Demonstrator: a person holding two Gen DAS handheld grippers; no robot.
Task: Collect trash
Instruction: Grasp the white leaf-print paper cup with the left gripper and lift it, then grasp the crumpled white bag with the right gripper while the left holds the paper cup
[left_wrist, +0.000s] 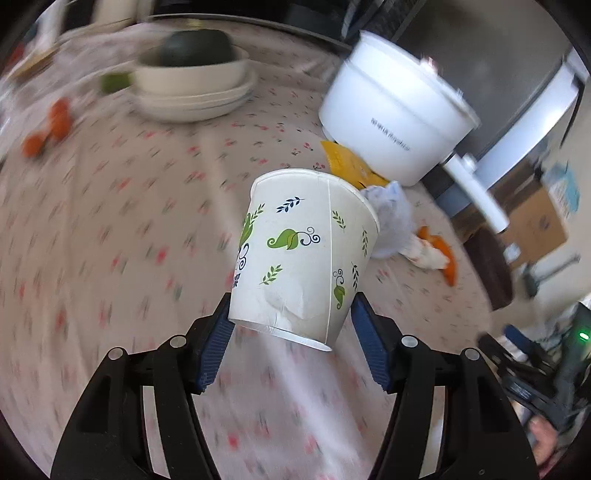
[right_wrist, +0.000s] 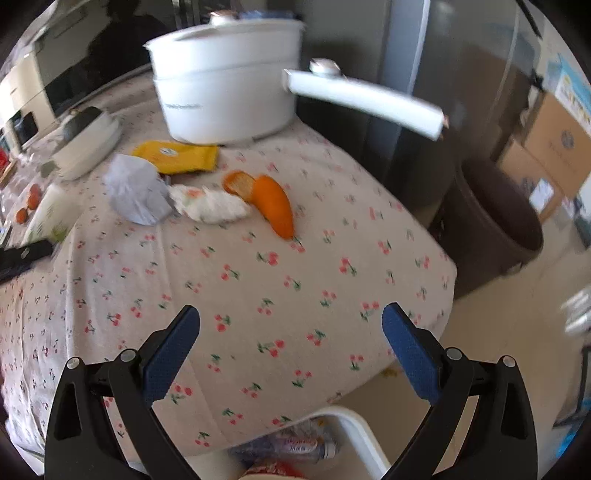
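My left gripper (left_wrist: 290, 325) is shut on a white paper cup with green leaf prints (left_wrist: 303, 254), held tilted above the cherry-print tablecloth (left_wrist: 129, 240). The cup also shows at the left edge of the right wrist view (right_wrist: 51, 214). My right gripper (right_wrist: 291, 332) is open and empty above the table's near corner. Trash lies on the table: a crumpled pale blue paper (right_wrist: 136, 194), a crumpled white tissue (right_wrist: 210, 205), orange peel (right_wrist: 273, 203) and a yellow wrapper (right_wrist: 177, 157). A white bin rim (right_wrist: 354, 421) with trash inside sits below the table edge.
A white pot with a long handle (right_wrist: 225, 88) stands at the back of the table. A stack of bowls holding a dark object (left_wrist: 192, 81) and small orange fruits (left_wrist: 55, 122) lie farther left. A dark brown bin (right_wrist: 495, 221) and cardboard boxes (right_wrist: 546, 147) stand on the floor at the right.
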